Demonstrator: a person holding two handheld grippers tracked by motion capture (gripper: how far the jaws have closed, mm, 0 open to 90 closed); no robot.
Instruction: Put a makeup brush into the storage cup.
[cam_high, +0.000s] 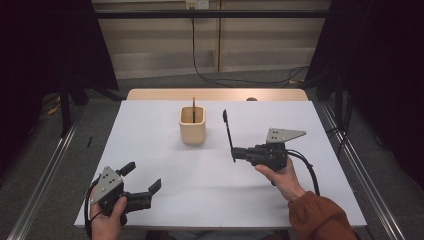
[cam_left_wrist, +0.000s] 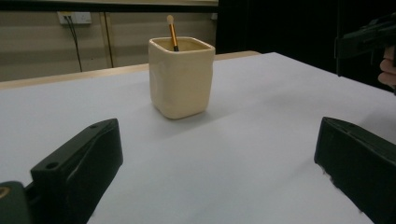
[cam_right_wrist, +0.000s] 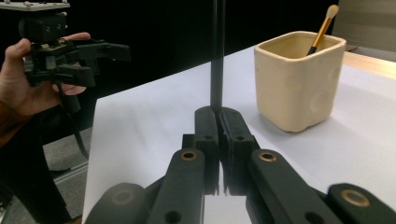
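Soft light is coming from above and is lighting the white table (cam_high: 165, 150) evenly, while the sides of the room are staying very dark. The cream cup (cam_left_wrist: 181, 77) is casting only a weak shadow on the table. In the right gripper view the near black links are looking blurred. No strong glare is showing anywhere.

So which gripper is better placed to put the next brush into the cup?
Right. The right gripper is shut on a black brush beside the cream cup; the left gripper is open near the table's front edge.
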